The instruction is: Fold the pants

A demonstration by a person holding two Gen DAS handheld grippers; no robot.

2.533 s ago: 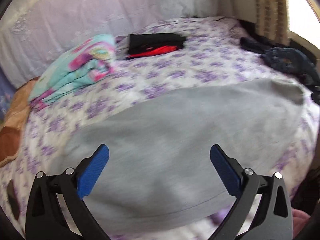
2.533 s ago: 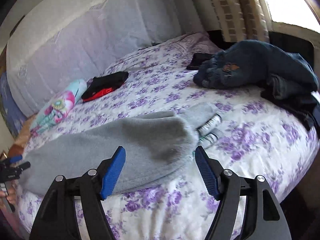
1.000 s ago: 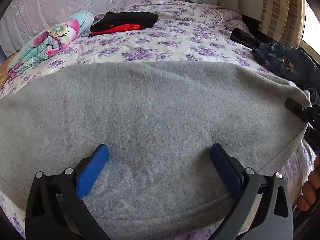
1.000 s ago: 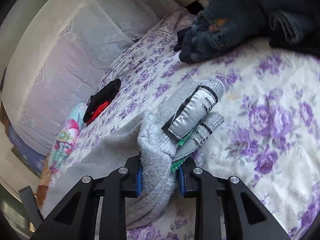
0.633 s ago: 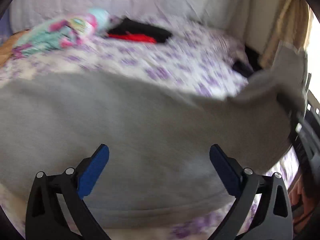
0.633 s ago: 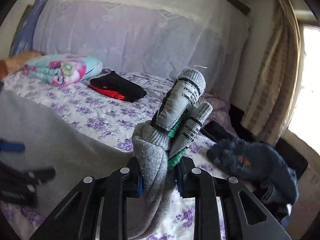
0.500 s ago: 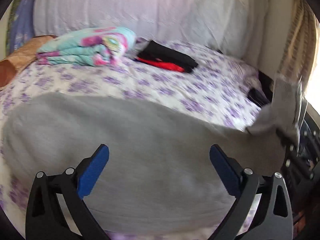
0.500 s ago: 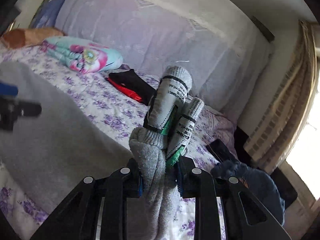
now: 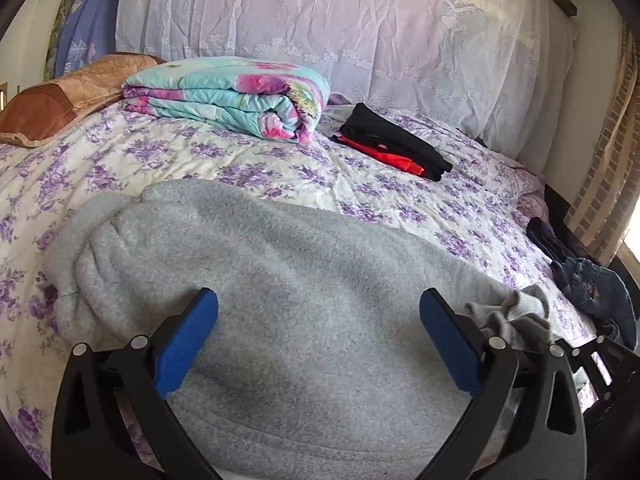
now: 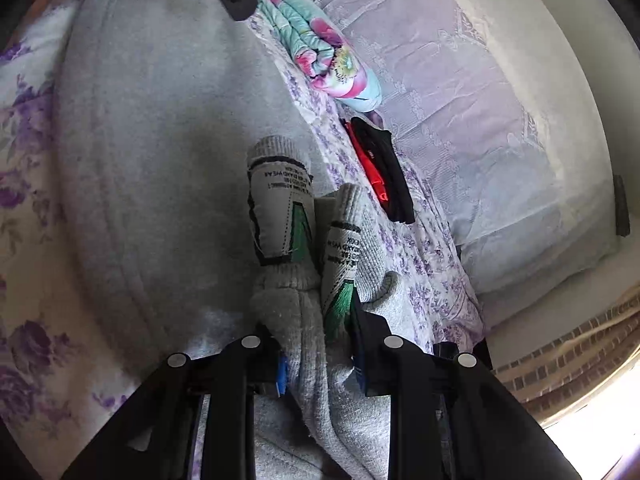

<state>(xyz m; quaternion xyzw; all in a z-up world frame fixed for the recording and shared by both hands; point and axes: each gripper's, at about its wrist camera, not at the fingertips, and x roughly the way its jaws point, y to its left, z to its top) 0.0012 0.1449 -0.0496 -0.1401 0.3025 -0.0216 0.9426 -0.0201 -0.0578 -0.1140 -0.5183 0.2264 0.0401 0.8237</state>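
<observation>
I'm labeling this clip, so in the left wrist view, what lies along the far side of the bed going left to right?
Brown pillow → folded floral blanket → folded black and red garment → blue jeans at the right edge.

You have daylight in both views, and it comes from the window side; in the right wrist view this corner is blown out to white. The curtain beside it glows warm. The bed is bright and evenly lit, with soft shadows only. In the right wrist view the pants are in shade near the cuffs. Both pictures are sharp, without motion blur. The fisheye bends the headboard strongly, and the corners of each picture fall to black.
</observation>
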